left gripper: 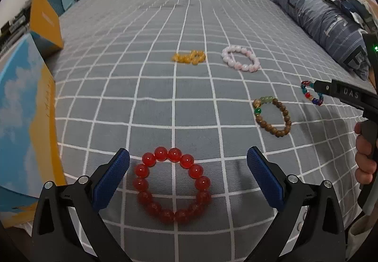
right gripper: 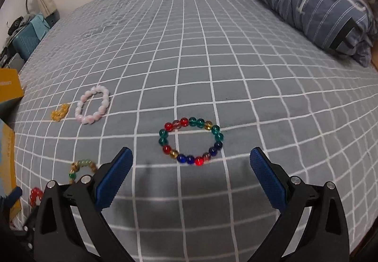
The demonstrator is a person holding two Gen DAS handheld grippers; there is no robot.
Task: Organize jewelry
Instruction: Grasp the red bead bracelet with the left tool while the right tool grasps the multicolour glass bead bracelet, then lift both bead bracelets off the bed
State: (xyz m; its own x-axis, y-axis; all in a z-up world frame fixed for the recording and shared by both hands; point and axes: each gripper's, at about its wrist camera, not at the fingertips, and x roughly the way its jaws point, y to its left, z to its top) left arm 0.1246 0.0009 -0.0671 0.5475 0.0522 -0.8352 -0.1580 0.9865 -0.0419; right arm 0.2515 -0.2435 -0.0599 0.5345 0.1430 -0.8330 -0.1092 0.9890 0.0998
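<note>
**Hovering over bracelets on the bed, both tongs spread wide**

Left gripper (left gripper: 188, 162) has its jaws wide apart, nothing held. Blue pads (left gripper: 111, 179) sit either side of the red bead bracelet (left gripper: 171, 184), which lies flat on the grey checked bedsheet (left gripper: 151, 87). Pads look clear of the beads, though contact with the sheet can't be told.

Right gripper (right gripper: 191, 164) is also spread wide and empty. The multicolour bead bracelet (right gripper: 191, 141) lies flat just ahead of its fingertips, between the two pad lines and beyond them, not touched.

Other jewelry on the sheet, all apart from each other:
- brown wooden bracelet (left gripper: 271, 115) with green beads, lying flat between the red one and the multicolour one; its lower part is hidden behind the finger in the right wrist view.
- pink bracelet (left gripper: 241, 58) further up the bed, lying as an open loop.
- yellow bead bracelet (left gripper: 189, 56) just left of the pink one, bunched up rather than open.

In the left wrist view the right-hand tool shows at the far right edge with the person's hand (left gripper: 365, 158) on its handle; its tip overlaps the multicolour bracelet.

A blue and yellow box (left gripper: 26, 120) lies at the left edge of the bed, with an upright yellow lid or panel (left gripper: 46, 19) behind it. A folded blue patterned quilt (right gripper: 311, 0) lies along the right side.
</note>
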